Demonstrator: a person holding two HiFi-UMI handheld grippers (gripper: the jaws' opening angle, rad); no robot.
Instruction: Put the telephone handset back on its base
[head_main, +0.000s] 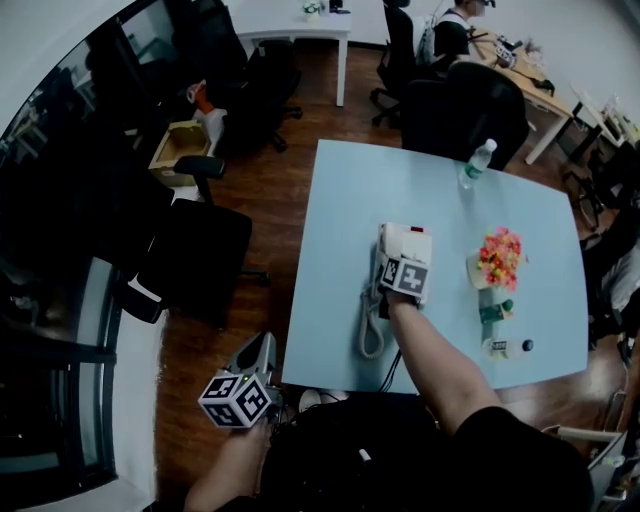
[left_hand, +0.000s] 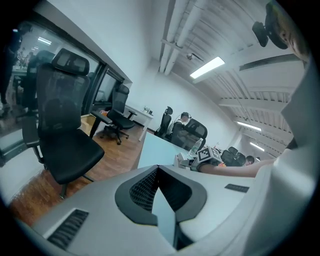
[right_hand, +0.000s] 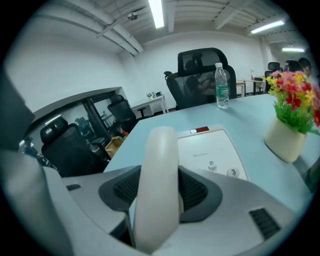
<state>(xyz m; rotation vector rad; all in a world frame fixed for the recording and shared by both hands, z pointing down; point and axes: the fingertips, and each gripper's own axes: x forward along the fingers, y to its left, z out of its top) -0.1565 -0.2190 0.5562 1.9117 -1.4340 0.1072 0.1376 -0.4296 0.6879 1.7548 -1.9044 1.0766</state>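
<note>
The handset (right_hand: 157, 185) is clamped in the right tongs (right_hand: 160, 197), its long axis pointing forward along the left side of the base (right_hand: 212, 150), which lies just ahead on the surface (right_hand: 250, 112). The left tongs (left_hand: 157, 172), narrowed and empty, are held well apart.

Handset (right_hand: 156, 190): lower end cut off by the bottom edge of the right gripper view. Base (right_hand: 212, 150): near left part hidden behind handset and jaws; print on its face too small to read. Vase (right_hand: 285, 140) of flowers (right_hand: 295, 95): right side cut off by the picture's rim. Bottle (right_hand: 221, 86): label too small to read. In the head view, jaws of the right gripper (head_main: 398, 258) covered by its marker cube; small things (head_main: 497, 347) at the near right corner of the table (head_main: 340, 250) too small to tell.
</note>
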